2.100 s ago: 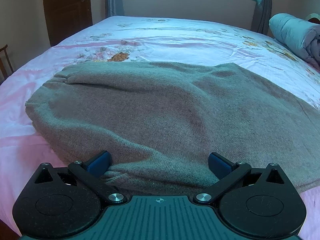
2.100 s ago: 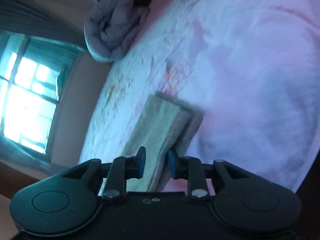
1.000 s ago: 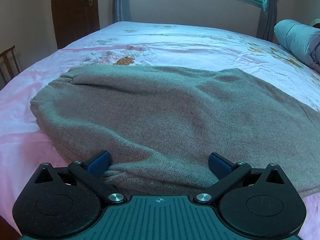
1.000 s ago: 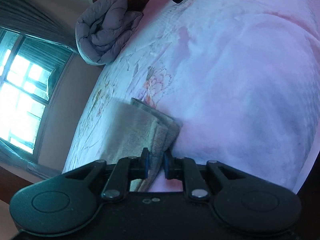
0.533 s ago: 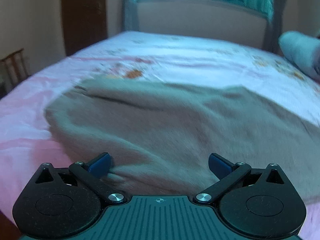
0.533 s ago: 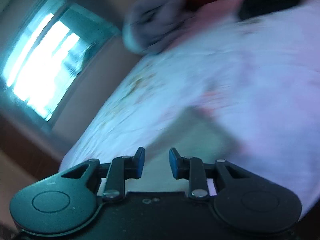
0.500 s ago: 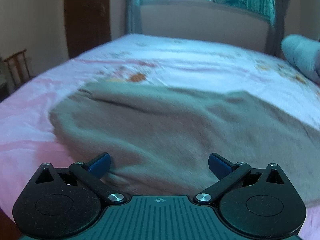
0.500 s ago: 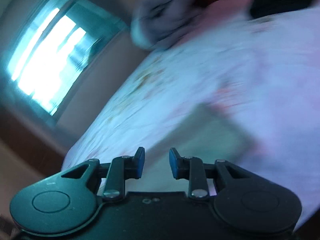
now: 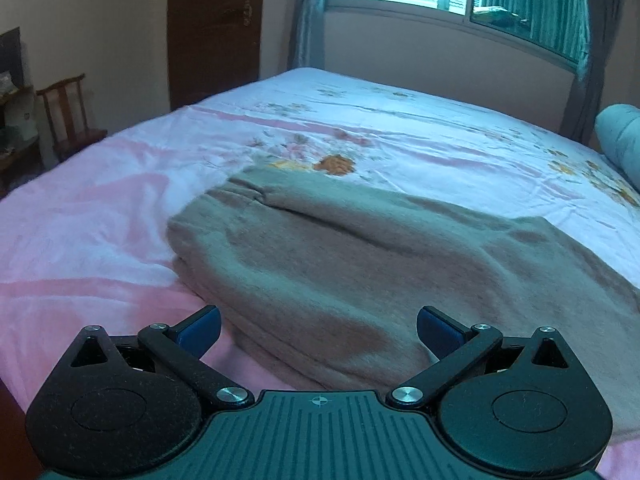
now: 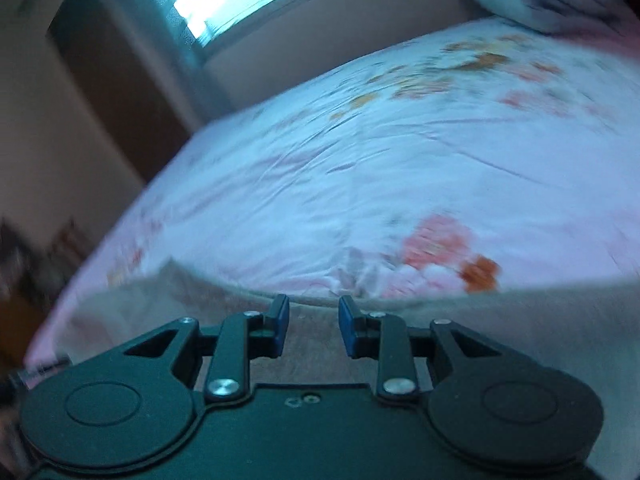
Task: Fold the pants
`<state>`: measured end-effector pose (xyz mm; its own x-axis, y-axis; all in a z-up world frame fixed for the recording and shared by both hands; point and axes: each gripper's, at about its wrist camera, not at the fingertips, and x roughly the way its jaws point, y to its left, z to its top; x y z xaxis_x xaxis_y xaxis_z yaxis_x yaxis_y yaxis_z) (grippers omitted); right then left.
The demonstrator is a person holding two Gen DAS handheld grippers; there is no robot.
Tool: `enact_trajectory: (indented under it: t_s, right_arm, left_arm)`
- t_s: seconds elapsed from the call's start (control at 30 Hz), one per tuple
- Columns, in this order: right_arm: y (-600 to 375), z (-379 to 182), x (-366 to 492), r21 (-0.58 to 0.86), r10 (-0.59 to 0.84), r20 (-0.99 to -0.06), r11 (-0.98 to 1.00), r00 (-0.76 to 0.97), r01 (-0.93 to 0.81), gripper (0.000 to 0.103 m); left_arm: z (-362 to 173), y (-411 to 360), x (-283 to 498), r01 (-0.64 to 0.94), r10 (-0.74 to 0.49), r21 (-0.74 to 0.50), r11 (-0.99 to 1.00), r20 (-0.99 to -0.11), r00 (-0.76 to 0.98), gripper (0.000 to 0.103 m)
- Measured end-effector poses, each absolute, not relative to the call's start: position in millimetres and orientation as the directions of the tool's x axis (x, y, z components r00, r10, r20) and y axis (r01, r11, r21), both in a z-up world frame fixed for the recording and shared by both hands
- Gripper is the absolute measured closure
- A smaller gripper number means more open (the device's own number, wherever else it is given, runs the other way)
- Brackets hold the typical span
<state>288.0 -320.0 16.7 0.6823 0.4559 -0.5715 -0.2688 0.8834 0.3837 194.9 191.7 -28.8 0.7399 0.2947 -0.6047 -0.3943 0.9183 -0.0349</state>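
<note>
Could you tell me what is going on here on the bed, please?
A person with a gripper in each hand is folding grey-brown pants on a pink floral bed. The left gripper has its jaws wide open over the folded pants' near edge. The right gripper has just been opening; nothing is pinched between its jaws.

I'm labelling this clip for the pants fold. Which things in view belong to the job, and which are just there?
Job:
pants
left gripper
right gripper
bed sheet

Just there:
rolled quilt
wooden chair
door
curtains
</note>
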Motion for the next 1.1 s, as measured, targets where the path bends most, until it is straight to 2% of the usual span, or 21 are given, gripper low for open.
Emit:
enact_trajectory:
  t_s: [0.37,0.47,0.5,0.57,0.93,1.1]
  right_arm:
    - [-265.6,-3.0,313.5,0.047,0.391,-0.716,0.854,0.578,-0.519,0.084]
    - [-253.4,-7.3,315.3,-0.029,0.363,-0.752,0.816,0.55,-0.578,0.093]
    - [-249.9,-7.3,313.5,-0.042,0.365,-0.758,0.8,0.541,-0.598,0.101]
    - [-244.1,-7.1,310.2,-0.081,0.349,-0.765,0.78,0.54,-0.62,0.103]
    - [-243.6,10.0,311.8,-0.123,0.348,-0.711,0.794,0.611,-0.596,0.103]
    - [-242.0,-12.5,325.3,-0.099,0.32,-0.743,0.817,0.589,-0.568,0.103]
  left_arm:
    - [-23.4,268.3,205.2,-0.574,0.416,-0.066,0.816,-0.622,0.663,0.0]
    - [-26.4,273.4,205.7,-0.576,0.419,-0.061,0.815,-0.624,0.66,0.0]
    - [-27.7,274.2,206.1,-0.576,0.419,-0.059,0.816,-0.625,0.658,0.0]
    - [-30.8,275.0,206.7,-0.575,0.414,-0.064,0.816,-0.631,0.657,0.0]
    - [-33.0,277.1,202.3,-0.578,0.411,-0.073,0.813,-0.631,0.658,0.0]
    - [-33.1,276.0,202.3,-0.567,0.399,-0.069,0.821,-0.642,0.655,0.0]
